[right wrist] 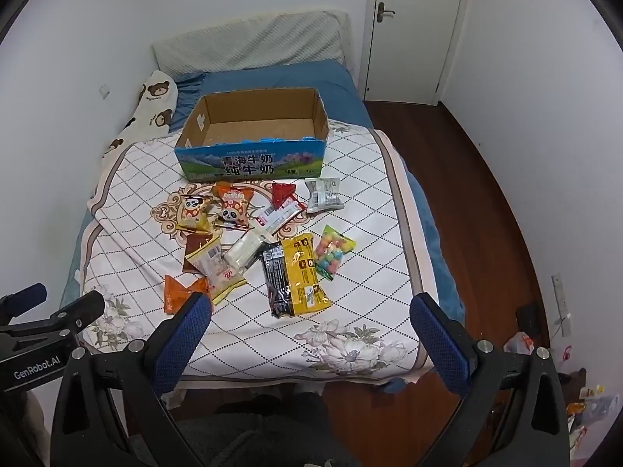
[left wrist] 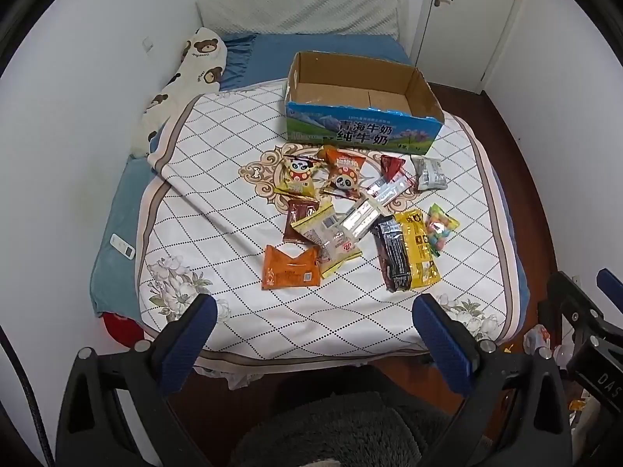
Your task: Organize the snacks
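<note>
Several snack packets lie scattered on the quilted bedspread (left wrist: 218,163): an orange packet (left wrist: 290,272), a black packet (left wrist: 393,253), a yellow packet (left wrist: 420,249), a bag of coloured candy (left wrist: 440,229), two panda packets (left wrist: 300,177) and a grey packet (left wrist: 430,173). An empty cardboard milk box (left wrist: 362,97) stands behind them, also in the right wrist view (right wrist: 253,132). My left gripper (left wrist: 313,311) is open and empty above the bed's near edge. My right gripper (right wrist: 311,311) is open and empty, near the black packet (right wrist: 276,280) and yellow packet (right wrist: 305,272).
A bear-print pillow (left wrist: 183,78) lies along the left wall. A white remote (left wrist: 122,246) rests on the blue sheet at left. A door (right wrist: 412,27) and wooden floor (right wrist: 467,179) are at the right. Clutter lies on the floor at lower right (right wrist: 584,397).
</note>
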Motion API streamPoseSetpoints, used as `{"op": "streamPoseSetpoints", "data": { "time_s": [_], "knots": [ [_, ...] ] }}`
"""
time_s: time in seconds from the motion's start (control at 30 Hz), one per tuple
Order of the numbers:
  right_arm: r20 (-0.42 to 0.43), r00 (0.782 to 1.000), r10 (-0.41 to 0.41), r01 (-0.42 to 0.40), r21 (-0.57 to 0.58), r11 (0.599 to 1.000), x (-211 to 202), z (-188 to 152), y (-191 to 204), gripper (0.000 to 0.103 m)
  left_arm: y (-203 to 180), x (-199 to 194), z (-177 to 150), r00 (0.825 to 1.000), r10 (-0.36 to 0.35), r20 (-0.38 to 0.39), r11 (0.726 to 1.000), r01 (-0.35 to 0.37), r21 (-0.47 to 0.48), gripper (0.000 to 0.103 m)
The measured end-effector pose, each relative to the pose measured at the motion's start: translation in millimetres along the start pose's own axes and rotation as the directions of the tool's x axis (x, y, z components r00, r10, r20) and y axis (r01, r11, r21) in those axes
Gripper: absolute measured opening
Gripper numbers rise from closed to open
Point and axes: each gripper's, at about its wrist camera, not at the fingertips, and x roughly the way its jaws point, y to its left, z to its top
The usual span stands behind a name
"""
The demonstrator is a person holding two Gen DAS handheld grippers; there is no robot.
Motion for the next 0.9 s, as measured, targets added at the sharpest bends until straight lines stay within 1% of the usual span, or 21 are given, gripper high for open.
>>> {"op": "streamPoseSetpoints", "data": {
  "time_s": [0.53, 0.9],
  "knots": [
    [0.0, 1.0, 0.0, 0.0, -0.001, 1.0, -0.9, -0.5, -2.1, 0.103, 0.7, -0.6, 1.5, 1.0, -0.001, 0.0, 1.0, 0.001, 0.003, 0.103],
    [0.006, 1.0, 0.001, -0.001, 0.0, 1.0, -3.4, 0.2, -4.2, 0.103, -0.2, -5.9, 1.3, 1.0, 0.004, 0.021, 1.0, -0.004, -0.002, 0.103]
  ]
}}
